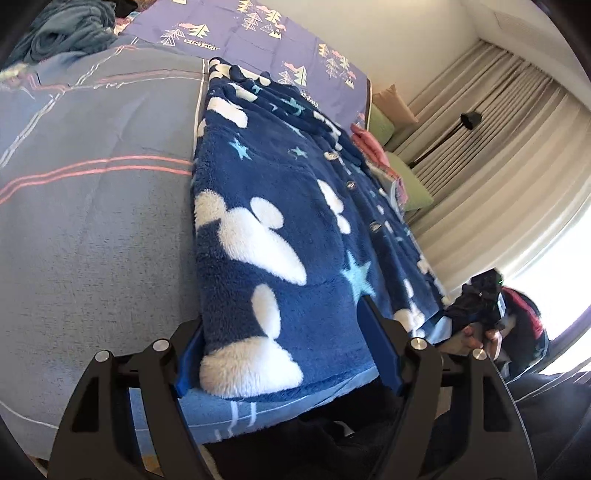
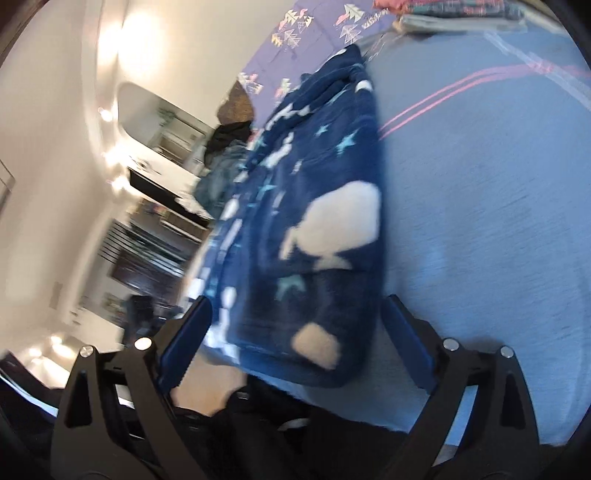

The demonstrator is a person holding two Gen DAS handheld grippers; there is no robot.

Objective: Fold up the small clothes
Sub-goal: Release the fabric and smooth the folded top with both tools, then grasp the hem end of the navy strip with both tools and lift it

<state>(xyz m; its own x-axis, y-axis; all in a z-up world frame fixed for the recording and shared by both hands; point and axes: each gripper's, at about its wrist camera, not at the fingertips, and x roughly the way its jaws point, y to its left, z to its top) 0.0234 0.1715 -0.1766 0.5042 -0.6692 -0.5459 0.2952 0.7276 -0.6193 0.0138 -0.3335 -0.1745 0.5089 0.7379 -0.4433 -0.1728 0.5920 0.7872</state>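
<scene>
Fleece jacket lengthwise, hem nearest.

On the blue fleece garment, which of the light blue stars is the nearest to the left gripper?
The big light blue star on the fleece garment, just above the left gripper's right-hand finger. The other stars are smaller and lie farther up, toward the purple pillowcase.

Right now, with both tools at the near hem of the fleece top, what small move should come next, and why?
Probably close both tools on the hem. The left tool and right tool are open, each straddling the near edge of the blue fleece top, which lies flat on the bed, nothing gripped yet. A hold on both corners seems needed before folding the hem toward the collar.
</scene>
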